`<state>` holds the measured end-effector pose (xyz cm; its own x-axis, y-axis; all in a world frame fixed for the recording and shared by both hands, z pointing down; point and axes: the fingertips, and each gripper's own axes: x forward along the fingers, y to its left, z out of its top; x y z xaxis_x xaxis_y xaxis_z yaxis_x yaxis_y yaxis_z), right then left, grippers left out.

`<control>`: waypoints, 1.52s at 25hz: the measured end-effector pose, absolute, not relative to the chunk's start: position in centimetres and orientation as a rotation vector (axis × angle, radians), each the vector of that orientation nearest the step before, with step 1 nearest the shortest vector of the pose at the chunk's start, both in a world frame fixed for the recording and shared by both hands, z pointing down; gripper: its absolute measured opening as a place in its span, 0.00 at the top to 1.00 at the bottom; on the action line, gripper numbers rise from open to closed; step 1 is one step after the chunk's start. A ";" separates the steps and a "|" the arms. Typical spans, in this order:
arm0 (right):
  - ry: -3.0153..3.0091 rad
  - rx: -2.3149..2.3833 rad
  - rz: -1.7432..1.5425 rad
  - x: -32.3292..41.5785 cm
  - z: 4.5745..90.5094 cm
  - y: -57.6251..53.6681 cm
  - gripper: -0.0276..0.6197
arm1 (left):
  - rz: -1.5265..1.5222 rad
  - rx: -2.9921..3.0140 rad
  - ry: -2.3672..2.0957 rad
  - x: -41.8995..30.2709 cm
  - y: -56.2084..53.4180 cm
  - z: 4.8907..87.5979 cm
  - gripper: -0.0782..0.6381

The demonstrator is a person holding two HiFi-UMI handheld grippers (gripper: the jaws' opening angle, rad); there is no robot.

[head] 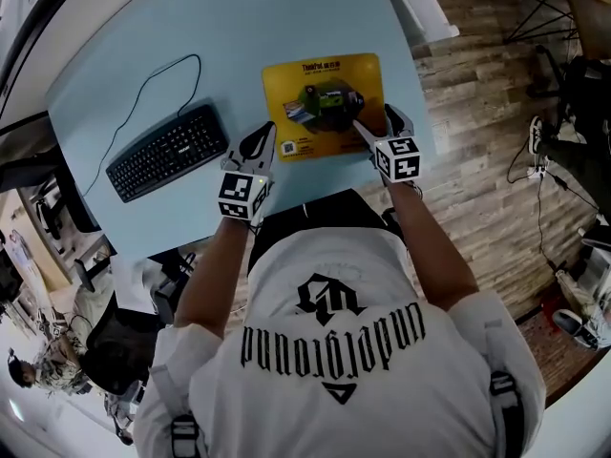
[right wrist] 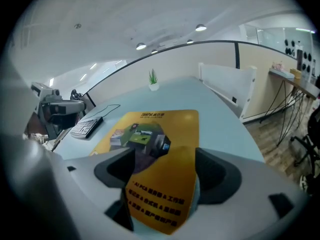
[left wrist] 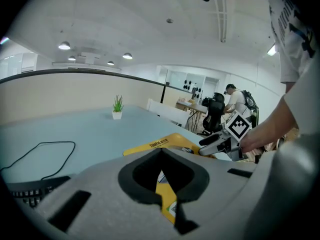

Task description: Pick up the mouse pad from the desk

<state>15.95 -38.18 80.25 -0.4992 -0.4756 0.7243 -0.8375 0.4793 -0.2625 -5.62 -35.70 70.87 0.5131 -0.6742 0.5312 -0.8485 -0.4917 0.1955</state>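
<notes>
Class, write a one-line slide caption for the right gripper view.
Right tool grips the yellow mouse pad, its near edge curled up off the desk.

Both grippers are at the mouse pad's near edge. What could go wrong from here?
1. The right gripper pinches only a curled edge of the mouse pad; the floppy pad could slip out when lifted.
2. The left gripper holds just a corner, so uneven lifting may fold or twist the pad.
</notes>
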 end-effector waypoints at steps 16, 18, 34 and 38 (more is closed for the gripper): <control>-2.044 1.143 0.729 16.0 82.4 -38.6 0.36 | 0.567 2.302 -1.247 -6.0 -34.9 71.5 0.88; -2.026 1.155 0.696 15.8 82.6 -38.5 0.35 | 0.569 2.308 -1.245 -5.9 -34.9 71.5 0.88; -2.026 1.053 0.647 13.4 82.5 -37.5 0.67 | 0.556 2.315 -1.239 -5.6 -33.5 70.8 0.88; -2.052 0.967 0.639 11.7 82.2 -36.3 0.90 | 0.555 2.328 -1.242 -5.8 -32.5 70.0 0.88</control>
